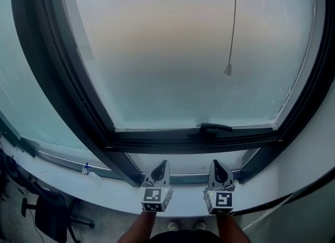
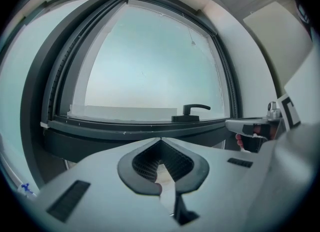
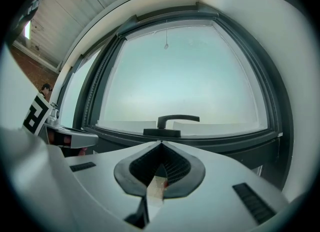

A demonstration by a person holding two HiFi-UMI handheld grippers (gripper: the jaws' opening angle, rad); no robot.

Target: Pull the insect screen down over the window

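Left gripper (image 1: pixel 163 164): jaws together, nothing between them; level, below the dark-framed window (image 1: pixel 63 79).
Right gripper (image 1: pixel 215 164): jaws together, empty; under the black lever handle (image 1: pixel 214 128).
Thin dark pull cord (image 1: pixel 233 22): hangs before the pane, well above both grippers.

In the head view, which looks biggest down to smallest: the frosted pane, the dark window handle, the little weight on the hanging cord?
1. frosted pane, by far.
2. window handle.
3. weight on the cord, clearly smallest.
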